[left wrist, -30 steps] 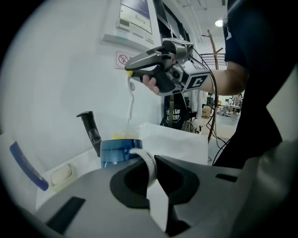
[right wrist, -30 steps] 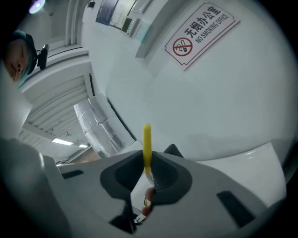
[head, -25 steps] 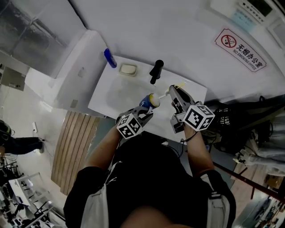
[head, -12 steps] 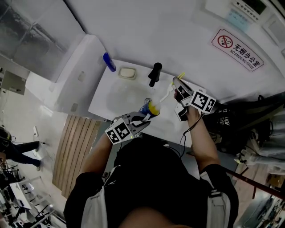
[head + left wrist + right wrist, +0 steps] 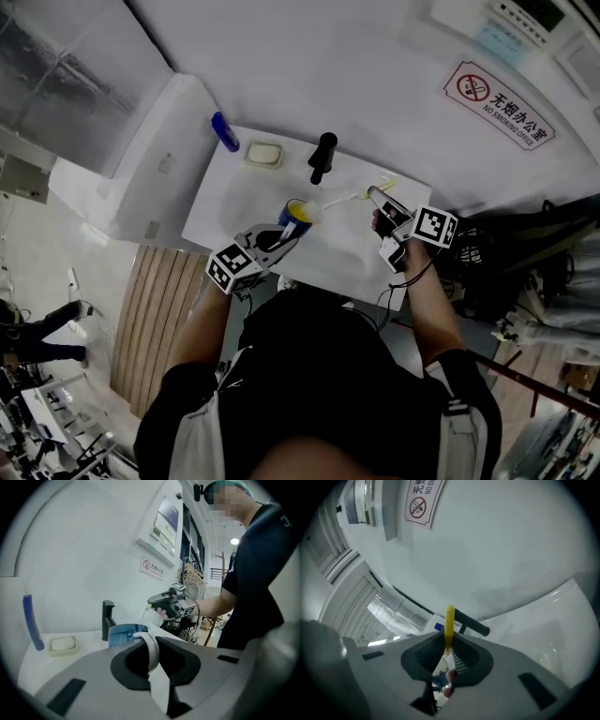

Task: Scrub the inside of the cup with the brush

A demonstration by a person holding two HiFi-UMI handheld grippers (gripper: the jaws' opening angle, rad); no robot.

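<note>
One sink point(image 5: 230, 202): white, fills the middle of the head view, below a white wall.
Sign point(image 5: 498, 105): no-smoking notice on the wall, upper right of the frame.
Left gripper point(image 5: 281, 239): lower centre, jaws clamped on the cup's white handle, as the left gripper view shows.
Right gripper point(image 5: 377, 196): right of centre, jaws closed on the brush handle, yellow tip sticking out beyond them.
Cup point(image 5: 296, 214): blue outside, yellow inside, held over the sink at centre, tilted, mouth turned toward the right gripper.
Faucet point(image 5: 322, 156): black, at the sink's back edge, just above the cup in the frame.
Brush point(image 5: 342, 198): pale, slim, spans from right gripper to cup rim; whether its head is inside cannot be told.
Soap dish point(image 5: 263, 154): left of the faucet, pale bar on it.
</note>
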